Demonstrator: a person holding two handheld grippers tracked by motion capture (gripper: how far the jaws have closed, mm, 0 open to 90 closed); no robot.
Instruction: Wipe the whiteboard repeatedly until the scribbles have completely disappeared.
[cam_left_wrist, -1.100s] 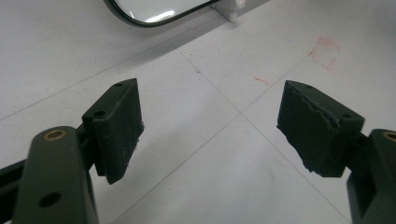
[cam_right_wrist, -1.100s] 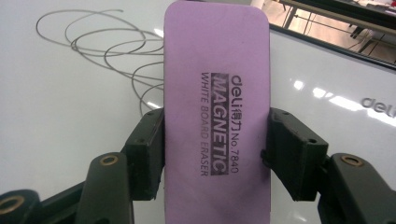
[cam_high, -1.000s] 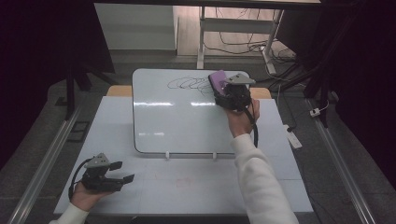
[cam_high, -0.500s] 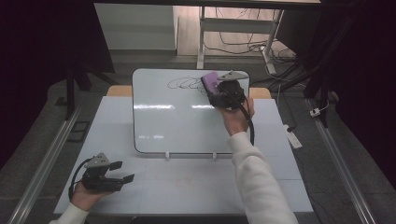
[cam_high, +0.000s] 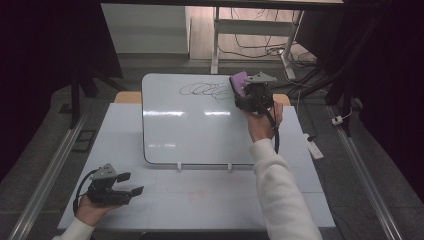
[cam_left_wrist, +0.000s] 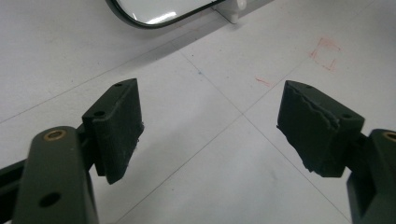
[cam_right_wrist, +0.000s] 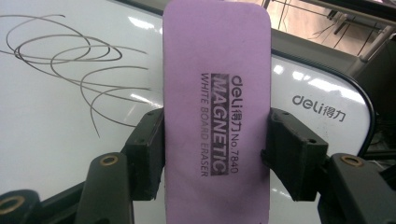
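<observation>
My right gripper (cam_high: 248, 92) clamps the purple eraser (cam_right_wrist: 215, 88) by its long sides, over the far right part of the whiteboard (cam_high: 200, 130), just right of the looping scribble (cam_right_wrist: 70, 60). My left gripper (cam_high: 122, 190) rests at the table's (cam_high: 210, 195) near left, jaws wide apart and empty.

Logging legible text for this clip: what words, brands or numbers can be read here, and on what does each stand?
"deli" with two Chinese characters, then "No.7840": on the purple eraser held in the right gripper.
"MAGNETIC": on the eraser, in a dark bar.
"WHITE BOARD ERASER": on the eraser.
"deli" with two Chinese characters: on the whiteboard, near its corner.
Black scribble on the whiteboard: loops, not letters.
Red marks on the table: no readable text.
</observation>
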